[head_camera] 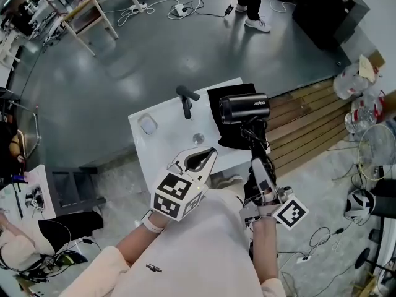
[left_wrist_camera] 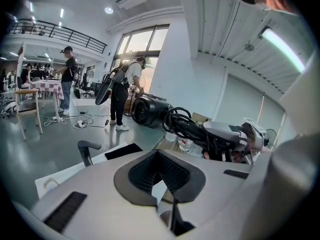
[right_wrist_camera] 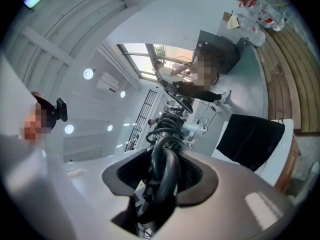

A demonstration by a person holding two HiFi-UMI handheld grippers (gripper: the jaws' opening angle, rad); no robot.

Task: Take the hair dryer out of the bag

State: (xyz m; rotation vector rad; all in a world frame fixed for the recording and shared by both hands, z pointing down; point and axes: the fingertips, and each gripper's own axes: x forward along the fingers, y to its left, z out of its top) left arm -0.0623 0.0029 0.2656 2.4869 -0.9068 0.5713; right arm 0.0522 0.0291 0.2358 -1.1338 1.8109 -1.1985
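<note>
Now right gripper (head_camera: 258,169) clamped on dryer (head_camera: 245,109) handle, cord wrapped round; dryer held over bag (head_camera: 218,104) on table (head_camera: 162,146). Left gripper (head_camera: 203,158) jaws together, empty.

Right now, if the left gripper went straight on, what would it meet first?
Probably the table: the left gripper tilts down toward its top, just ahead of the shut tips. Depth is unclear.

Black hair dryer (head_camera: 245,108) over flat bag (head_camera: 218,100)
</note>
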